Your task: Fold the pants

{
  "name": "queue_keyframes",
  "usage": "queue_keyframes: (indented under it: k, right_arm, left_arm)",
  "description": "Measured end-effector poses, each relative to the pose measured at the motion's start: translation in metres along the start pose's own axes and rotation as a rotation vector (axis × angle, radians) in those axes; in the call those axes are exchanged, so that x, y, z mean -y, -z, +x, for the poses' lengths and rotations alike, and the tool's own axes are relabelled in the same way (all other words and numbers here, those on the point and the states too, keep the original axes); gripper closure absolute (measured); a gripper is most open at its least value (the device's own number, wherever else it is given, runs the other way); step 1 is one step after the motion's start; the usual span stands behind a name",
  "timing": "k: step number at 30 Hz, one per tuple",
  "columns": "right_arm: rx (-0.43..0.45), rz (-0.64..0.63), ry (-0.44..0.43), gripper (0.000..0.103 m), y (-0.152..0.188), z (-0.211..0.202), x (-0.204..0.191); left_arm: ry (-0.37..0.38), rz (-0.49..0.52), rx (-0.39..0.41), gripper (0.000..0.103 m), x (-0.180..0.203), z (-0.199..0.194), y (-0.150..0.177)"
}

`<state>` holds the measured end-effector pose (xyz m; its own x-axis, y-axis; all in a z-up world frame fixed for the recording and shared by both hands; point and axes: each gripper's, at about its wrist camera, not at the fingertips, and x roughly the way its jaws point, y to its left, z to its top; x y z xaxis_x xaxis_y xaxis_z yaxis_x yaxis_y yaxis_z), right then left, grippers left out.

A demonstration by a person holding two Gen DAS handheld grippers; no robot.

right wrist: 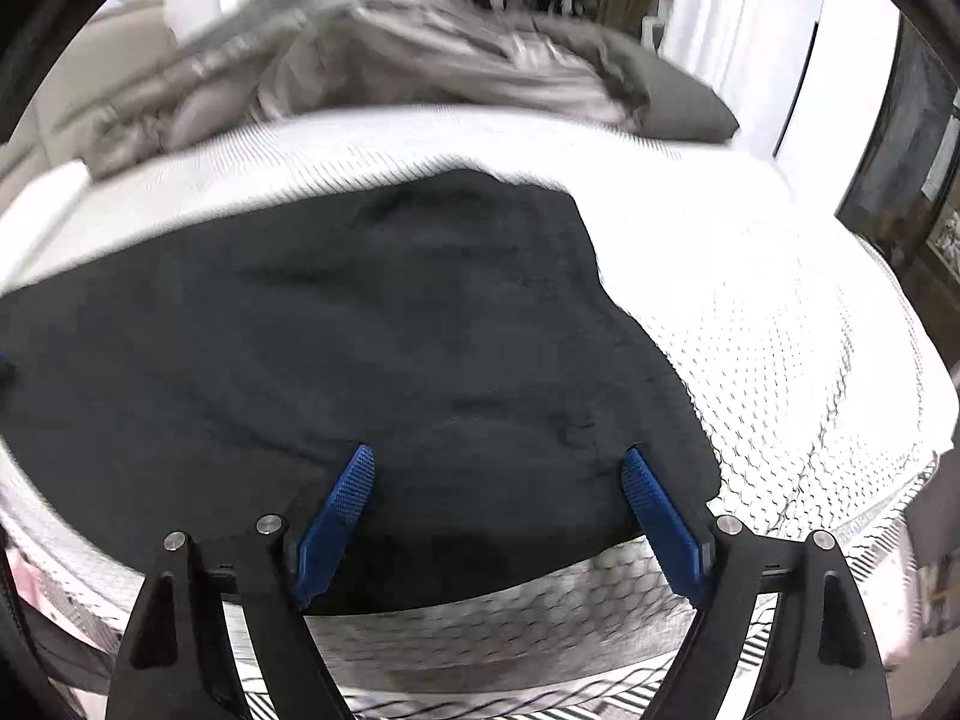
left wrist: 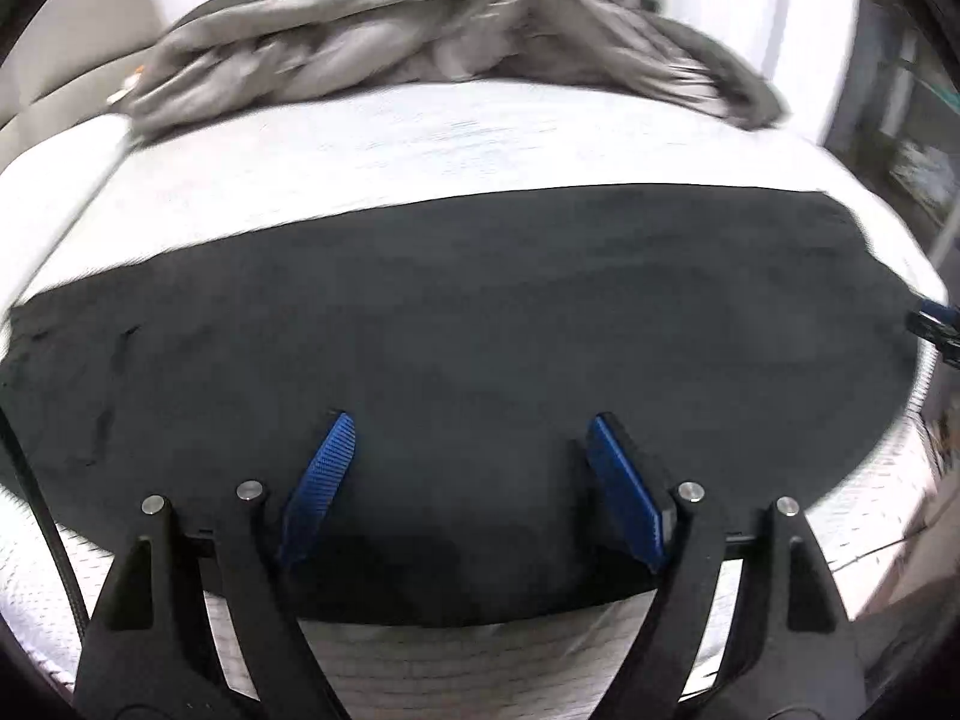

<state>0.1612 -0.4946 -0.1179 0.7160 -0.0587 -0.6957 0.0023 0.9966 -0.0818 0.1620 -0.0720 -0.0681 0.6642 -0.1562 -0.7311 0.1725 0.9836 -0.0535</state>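
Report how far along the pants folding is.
Done, it seems: the black fabric pants lie flat as a broad dark band on the white textured mattress, apparently folded over already. In hand: nothing; the left gripper and right gripper both hover over the near edge with jaws open and empty. Left: probably another fold across. The crumpled grey blanket behind stays clear.

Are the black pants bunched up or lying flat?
Lying flat: the black pants spread smoothly across the white mattress, only shallow wrinkles.
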Motion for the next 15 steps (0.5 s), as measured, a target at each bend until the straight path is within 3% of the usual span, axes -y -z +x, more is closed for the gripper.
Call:
queue_keyframes:
  k: [2,5,7,9,11,13,15]
  right_arm:
    - [0.068,-0.088,-0.081,0.016,0.002,-0.015,-0.032]
    - [0.069,-0.183,-0.195,0.016,0.0,-0.009,-0.088]
    - [0.04,-0.278,-0.24,0.016,0.001,0.002,-0.126]
    - [0.039,-0.425,-0.178,0.016,0.009,0.007,-0.157]
    - [0.057,-0.511,-0.127,0.016,0.023,0.004,-0.156]
    - [0.035,-0.465,-0.078,0.016,0.025,0.01,-0.127]
    - [0.015,-0.356,0.061,0.015,0.035,0.014,-0.074]
  left_arm:
    - [0.052,0.05,0.001,0.025,0.025,0.002,-0.003]
    - [0.185,0.175,-0.031,0.025,0.084,0.016,-0.001]
    - [0.18,0.246,-0.046,0.025,0.107,0.023,0.001]
    - [0.166,0.27,-0.049,0.024,0.114,0.025,0.003]
    - [0.177,0.222,-0.064,0.021,0.104,0.029,0.003]
    - [0.166,0.166,-0.067,0.021,0.085,0.032,0.002]
    - [0.148,0.133,-0.065,0.021,0.068,0.031,0.002]
